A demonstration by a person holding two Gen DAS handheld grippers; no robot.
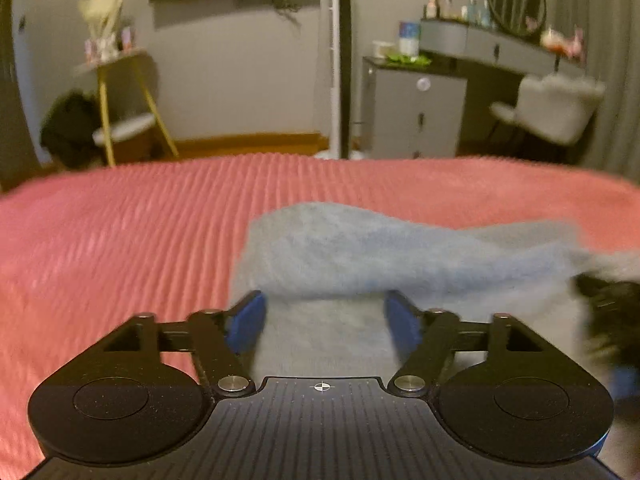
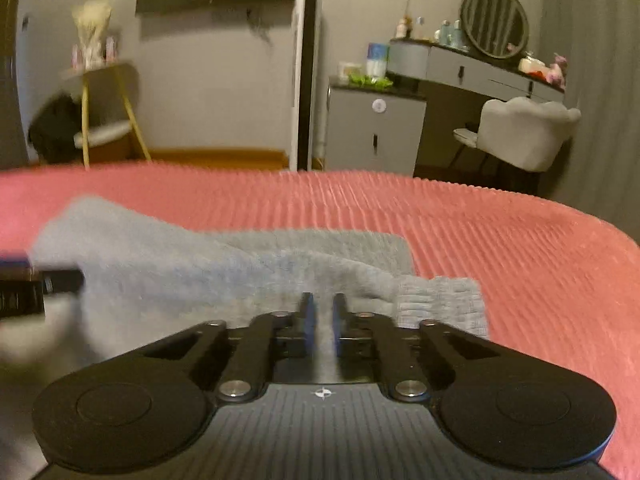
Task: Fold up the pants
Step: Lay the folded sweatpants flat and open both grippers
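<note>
Left wrist view: the left gripper [image 1: 323,316] has its two blue-padded fingers [image 1: 249,320] spread wide apart, and grey cloth lies between them without either pad pressing on it. The soft, fuzzy grey pants [image 1: 360,248] lie on the ribbed pink bedspread [image 1: 120,248], one layer humped up over another. To the left of the pants the bedspread stretches bare to its far edge. At the right edge of this view a blurred dark shape [image 1: 612,312] sits against the cloth; what it is cannot be told.

Right wrist view: the right gripper [image 2: 323,316] has its two fingers drawn close together, with a thin strip of grey fabric caught in the narrow slot. The pants [image 2: 180,268] spread to the left and ahead, and a ribbed knit cuff [image 2: 444,300] lies just right of the fingers. The bedspread [image 2: 520,248] lies open on the right up to its rounded corner. Beyond the bed stands one pale padded chair [image 2: 524,136].
</note>
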